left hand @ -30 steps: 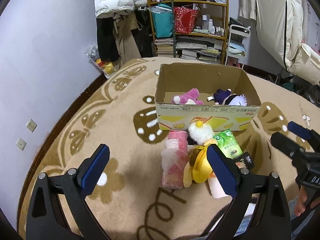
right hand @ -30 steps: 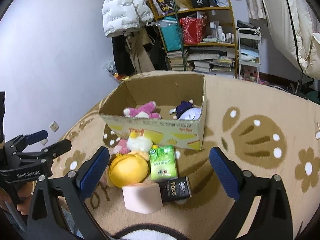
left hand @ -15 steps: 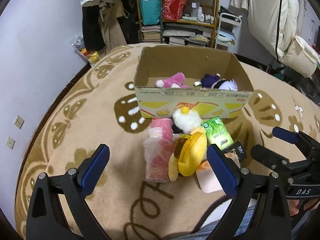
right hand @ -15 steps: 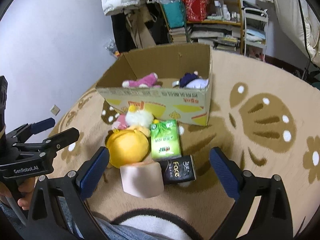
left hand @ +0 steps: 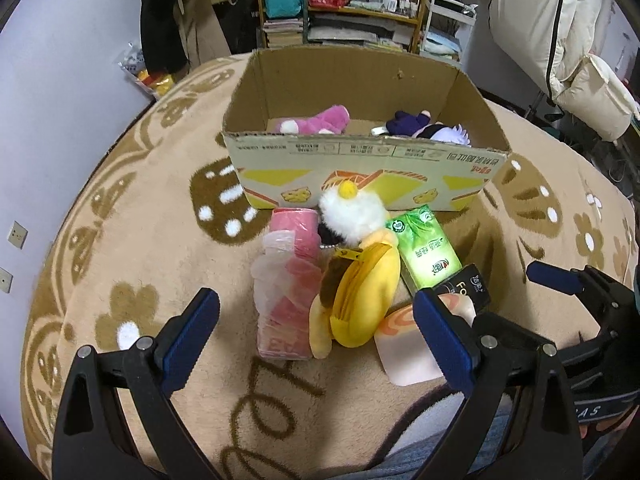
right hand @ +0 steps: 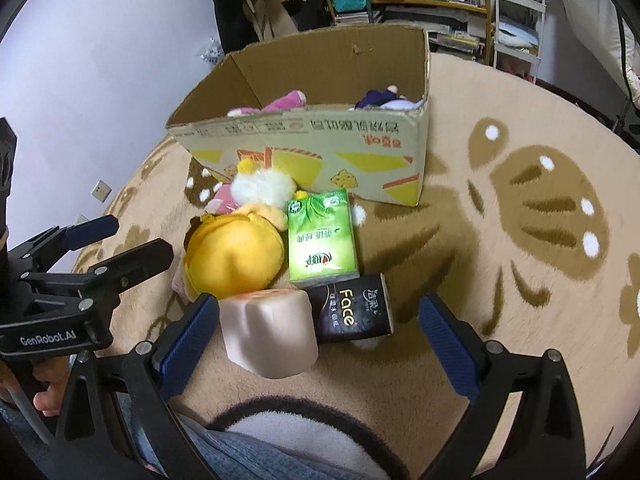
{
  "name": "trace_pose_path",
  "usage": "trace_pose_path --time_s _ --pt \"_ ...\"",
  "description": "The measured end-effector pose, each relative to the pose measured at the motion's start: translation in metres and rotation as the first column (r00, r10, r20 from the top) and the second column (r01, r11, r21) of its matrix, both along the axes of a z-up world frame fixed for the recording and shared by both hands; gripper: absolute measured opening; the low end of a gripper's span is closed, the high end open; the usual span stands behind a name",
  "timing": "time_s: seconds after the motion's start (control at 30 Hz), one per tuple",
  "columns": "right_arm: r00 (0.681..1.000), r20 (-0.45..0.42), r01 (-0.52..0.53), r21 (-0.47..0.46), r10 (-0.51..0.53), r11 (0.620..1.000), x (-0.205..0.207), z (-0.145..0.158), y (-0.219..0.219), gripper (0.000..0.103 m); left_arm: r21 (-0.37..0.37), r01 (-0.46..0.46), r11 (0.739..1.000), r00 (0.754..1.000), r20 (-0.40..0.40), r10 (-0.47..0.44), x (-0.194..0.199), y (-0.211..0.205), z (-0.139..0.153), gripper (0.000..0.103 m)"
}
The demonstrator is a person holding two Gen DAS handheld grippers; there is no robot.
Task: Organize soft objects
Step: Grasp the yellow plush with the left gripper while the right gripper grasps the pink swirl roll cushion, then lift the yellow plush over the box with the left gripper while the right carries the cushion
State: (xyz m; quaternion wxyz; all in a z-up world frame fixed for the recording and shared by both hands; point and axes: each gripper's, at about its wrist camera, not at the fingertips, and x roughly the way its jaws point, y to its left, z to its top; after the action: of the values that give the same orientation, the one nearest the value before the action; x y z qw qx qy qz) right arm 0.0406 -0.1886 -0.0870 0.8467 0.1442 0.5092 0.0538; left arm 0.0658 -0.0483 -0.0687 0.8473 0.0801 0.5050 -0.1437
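Observation:
A cardboard box (left hand: 360, 156) (right hand: 312, 148) stands on the carpet, holding a pink plush (left hand: 320, 120) and a purple plush (left hand: 424, 128). In front of it lie a yellow plush (left hand: 360, 300) (right hand: 236, 256) with a white pom-pom, a pink plastic pack (left hand: 286, 280), a green tissue pack (left hand: 426, 252) (right hand: 322, 236), a black Face tissue pack (right hand: 352, 310) and a pink squishy roll (right hand: 268, 332) (left hand: 408, 348). My left gripper (left hand: 316, 340) is open above the yellow plush and pink pack. My right gripper (right hand: 320, 336) is open over the roll and black pack.
A beige carpet (right hand: 520, 240) with brown flower patterns covers the floor. Shelves (left hand: 352, 8) with books and bags and hanging coats stand behind the box. A white wall (left hand: 60, 80) with sockets runs along the left. A person's jeans-clad leg (right hand: 248, 452) lies below.
Both grippers have come closer to the pile and the box, which now fill more of each view. Both stay open and hold nothing.

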Motion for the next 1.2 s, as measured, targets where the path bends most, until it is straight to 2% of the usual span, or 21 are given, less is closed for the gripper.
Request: trace_pose_path --time_s 0.23,0.53,0.6,0.7,0.83,0.9,1.0,1.2 --pt "0.999 -0.041 -0.014 0.01 0.014 1.0 0.005 -0.011 0.001 0.099 -0.002 0.006 1.0 0.999 -0.043 -0.006 0.008 -0.005 -0.014 0.096" --pt "0.994 -0.089 -0.054 0.041 0.058 0.998 0.01 -0.023 0.009 0.08 0.008 0.024 1.0 0.997 -0.08 -0.023 0.016 -0.012 -0.026 0.094" --pt "0.994 -0.088 -0.063 0.047 0.067 0.997 0.012 -0.023 0.012 0.075 0.0 0.028 1.0 0.995 -0.094 -0.028 0.018 -0.013 -0.029 0.086" --pt "0.993 -0.091 -0.071 0.06 0.076 0.996 0.013 -0.025 0.014 0.066 0.001 0.036 0.999 0.994 -0.105 -0.035 0.021 -0.016 -0.034 0.08" --pt "0.991 -0.089 -0.095 0.09 0.103 0.991 0.013 -0.025 0.018 0.043 0.01 0.048 0.999 0.992 -0.119 -0.047 0.023 -0.022 -0.041 0.068" --pt "0.989 -0.085 -0.11 0.101 0.119 0.989 0.013 -0.024 0.02 0.031 0.012 0.052 0.999 0.99 -0.129 -0.05 0.024 -0.023 -0.044 0.056" --pt "0.989 -0.078 -0.12 0.096 0.128 0.988 0.014 -0.024 0.025 0.025 -0.001 0.058 0.998 0.989 -0.139 -0.058 0.023 -0.024 -0.047 0.044" --pt "0.993 -0.053 -0.106 0.072 0.11 0.992 0.013 -0.019 0.023 0.017 0.008 0.072 0.997 0.991 -0.111 -0.071 0.018 -0.026 -0.043 0.036"
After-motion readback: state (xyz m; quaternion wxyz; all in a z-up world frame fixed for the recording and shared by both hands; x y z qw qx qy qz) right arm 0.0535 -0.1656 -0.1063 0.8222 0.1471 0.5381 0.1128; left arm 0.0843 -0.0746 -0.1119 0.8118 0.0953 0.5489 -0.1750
